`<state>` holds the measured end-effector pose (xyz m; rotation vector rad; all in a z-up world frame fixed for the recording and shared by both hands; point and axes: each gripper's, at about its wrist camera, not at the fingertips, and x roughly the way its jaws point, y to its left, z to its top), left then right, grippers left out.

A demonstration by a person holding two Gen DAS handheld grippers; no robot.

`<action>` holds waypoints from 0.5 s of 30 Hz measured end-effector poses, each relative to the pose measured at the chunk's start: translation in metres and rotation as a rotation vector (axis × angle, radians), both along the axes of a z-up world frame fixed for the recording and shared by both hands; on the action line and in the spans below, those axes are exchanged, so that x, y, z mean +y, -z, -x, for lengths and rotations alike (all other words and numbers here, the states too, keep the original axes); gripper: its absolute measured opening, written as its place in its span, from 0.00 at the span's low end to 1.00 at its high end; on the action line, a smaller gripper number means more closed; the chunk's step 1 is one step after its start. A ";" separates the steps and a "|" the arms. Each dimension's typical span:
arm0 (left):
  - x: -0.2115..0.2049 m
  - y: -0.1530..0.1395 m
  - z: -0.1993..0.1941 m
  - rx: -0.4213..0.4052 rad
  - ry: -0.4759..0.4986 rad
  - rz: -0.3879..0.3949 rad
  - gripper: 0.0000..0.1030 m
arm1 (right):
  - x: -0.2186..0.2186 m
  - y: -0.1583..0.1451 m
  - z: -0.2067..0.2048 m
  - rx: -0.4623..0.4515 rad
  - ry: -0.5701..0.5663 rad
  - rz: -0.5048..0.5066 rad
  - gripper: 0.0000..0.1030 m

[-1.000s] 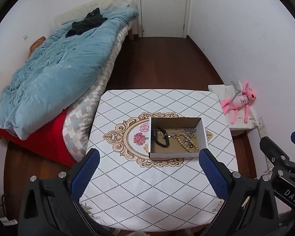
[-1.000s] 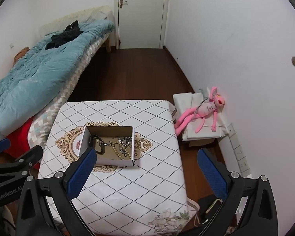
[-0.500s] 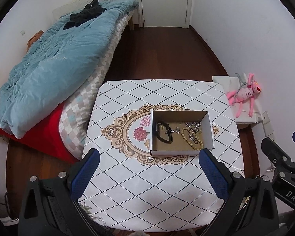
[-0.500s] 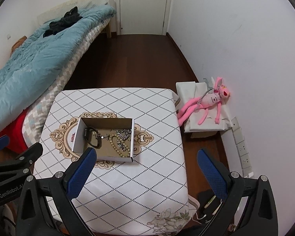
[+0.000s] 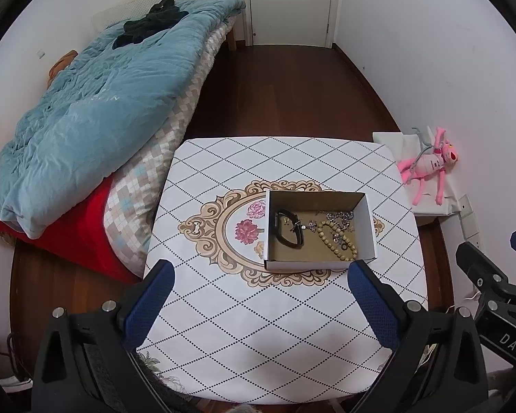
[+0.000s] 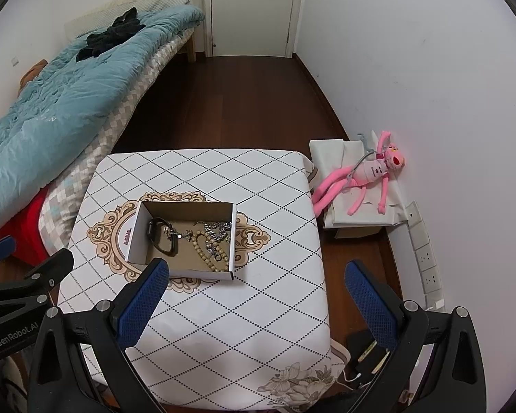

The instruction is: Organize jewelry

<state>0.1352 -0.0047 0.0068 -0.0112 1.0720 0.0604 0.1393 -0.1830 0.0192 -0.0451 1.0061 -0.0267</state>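
Observation:
A shallow white cardboard box (image 5: pixel 302 264) (image 6: pixel 132 234) sits near the middle of the small table (image 5: pixel 258 327) (image 6: pixel 258 309), which has a diamond-pattern cloth. Inside lie a black band (image 5: pixel 287 229) (image 6: pixel 161 237), a beige bead string (image 5: pixel 337 241) (image 6: pixel 206 251) and a tangle of silver chain (image 5: pixel 340 216) (image 6: pixel 216 229). My left gripper (image 5: pixel 258 304) hangs open above the table's near edge, short of the box. My right gripper (image 6: pixel 256 304) is open too, over the table's near right part, holding nothing.
A bed with a blue quilt (image 5: pixel 93 103) (image 6: pixel 62 89) runs along the left, touching the table's left side. A pink plush toy (image 5: pixel 426 165) (image 6: pixel 364 175) lies on a white box by the right wall. Dark wood floor (image 5: pixel 278 93) leads to a shut door (image 6: pixel 254 7).
Both grippers have tilted down and drawn closer to the table, so the box sits lower and larger in each view. Nothing on the table has moved; both stay open.

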 end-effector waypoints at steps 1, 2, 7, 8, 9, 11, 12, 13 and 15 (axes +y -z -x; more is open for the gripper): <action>0.000 0.000 0.000 0.002 -0.001 0.000 1.00 | 0.000 0.000 0.000 0.002 -0.001 0.000 1.00; 0.001 0.001 0.001 0.002 -0.002 0.000 1.00 | 0.001 0.000 0.000 0.003 -0.003 0.000 1.00; 0.001 0.002 0.002 0.006 -0.005 0.002 1.00 | 0.003 0.000 0.002 0.012 -0.008 -0.001 1.00; 0.001 0.002 0.003 0.008 -0.005 0.002 1.00 | 0.003 0.001 0.002 0.014 -0.008 0.000 1.00; 0.001 0.002 0.003 0.007 -0.005 0.001 1.00 | 0.003 0.001 0.002 0.016 -0.009 0.001 1.00; 0.001 0.002 0.003 0.008 -0.006 0.000 1.00 | 0.003 0.001 0.002 0.017 -0.010 0.001 1.00; 0.001 0.002 0.003 0.007 -0.005 0.001 1.00 | 0.004 0.001 0.002 0.018 -0.011 0.002 1.00; 0.001 0.002 0.004 0.007 -0.007 0.000 1.00 | 0.004 0.002 0.002 0.017 -0.011 0.003 1.00; 0.001 0.002 0.004 0.007 -0.005 0.000 1.00 | 0.003 0.002 0.002 0.019 -0.010 0.000 1.00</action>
